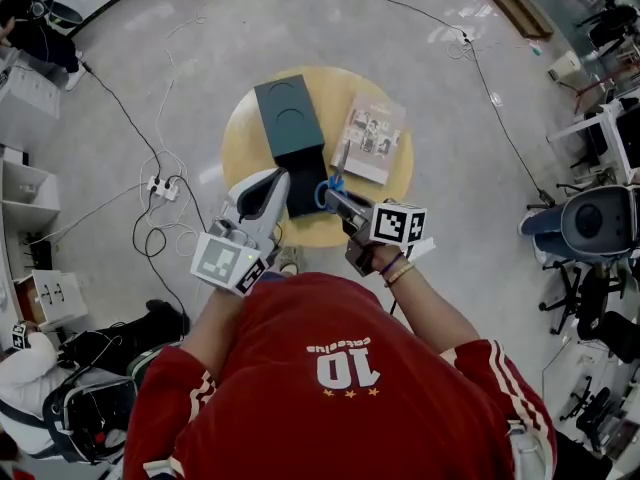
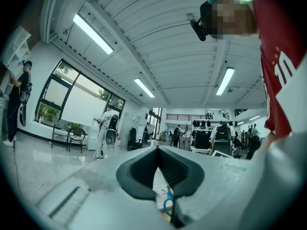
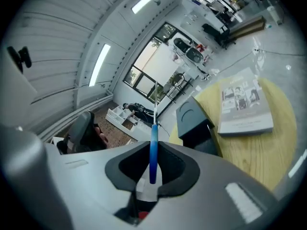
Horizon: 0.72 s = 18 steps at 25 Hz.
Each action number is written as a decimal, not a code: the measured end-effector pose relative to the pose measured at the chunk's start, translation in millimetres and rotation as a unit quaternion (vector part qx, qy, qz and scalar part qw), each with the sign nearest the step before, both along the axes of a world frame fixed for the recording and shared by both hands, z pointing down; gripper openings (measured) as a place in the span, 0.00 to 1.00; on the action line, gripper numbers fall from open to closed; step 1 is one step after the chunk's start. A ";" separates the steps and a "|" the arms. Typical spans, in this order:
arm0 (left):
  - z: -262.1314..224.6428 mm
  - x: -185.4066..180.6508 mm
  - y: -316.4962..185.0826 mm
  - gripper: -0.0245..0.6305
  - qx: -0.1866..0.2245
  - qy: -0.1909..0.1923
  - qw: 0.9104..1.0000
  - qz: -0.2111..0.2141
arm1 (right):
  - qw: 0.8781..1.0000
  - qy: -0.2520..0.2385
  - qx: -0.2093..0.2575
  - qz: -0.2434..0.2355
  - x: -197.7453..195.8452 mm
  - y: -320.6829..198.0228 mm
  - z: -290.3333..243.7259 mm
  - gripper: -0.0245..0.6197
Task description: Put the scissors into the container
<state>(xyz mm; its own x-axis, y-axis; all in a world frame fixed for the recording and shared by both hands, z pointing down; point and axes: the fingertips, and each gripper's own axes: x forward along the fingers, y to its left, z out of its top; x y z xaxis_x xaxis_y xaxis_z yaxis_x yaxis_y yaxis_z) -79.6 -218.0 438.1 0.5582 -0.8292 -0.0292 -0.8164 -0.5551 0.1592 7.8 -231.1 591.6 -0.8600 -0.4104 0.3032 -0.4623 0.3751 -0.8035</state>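
The scissors point(image 1: 333, 181) have blue handles and thin metal blades. My right gripper point(image 1: 336, 201) is shut on them just above the near edge of the round yellow table point(image 1: 250, 138). In the right gripper view the blue handle point(image 3: 153, 150) stands between the pads of that gripper point(image 3: 152, 162), blade pointing away. The container point(image 1: 290, 118) is a tall dark teal box lying on the table, left of the scissors; it shows as a dark box point(image 3: 194, 121) in the right gripper view. My left gripper point(image 1: 268, 183) hovers at the container's near end, jaws together with nothing held point(image 2: 157, 150).
A grey book point(image 1: 371, 136) lies on the table's right side, also seen in the right gripper view point(image 3: 244, 107). Cables and a power strip point(image 1: 160, 186) run over the floor at left. Office chairs point(image 1: 590, 223) stand at right. A person point(image 2: 19, 99) stands far off.
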 end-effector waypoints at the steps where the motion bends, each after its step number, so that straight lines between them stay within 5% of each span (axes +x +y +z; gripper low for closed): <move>1: -0.1 -0.1 -1.4 0.04 0.001 -0.003 1.000 0.002 | 1.000 -0.008 -0.017 -0.004 -4.1 1.4 9.0 0.12; 18: 9.5 -5.2 -40.2 0.04 -0.009 -0.016 0.999 0.035 | 0.987 0.038 -0.149 0.037 -8.5 -11.3 141.2 0.12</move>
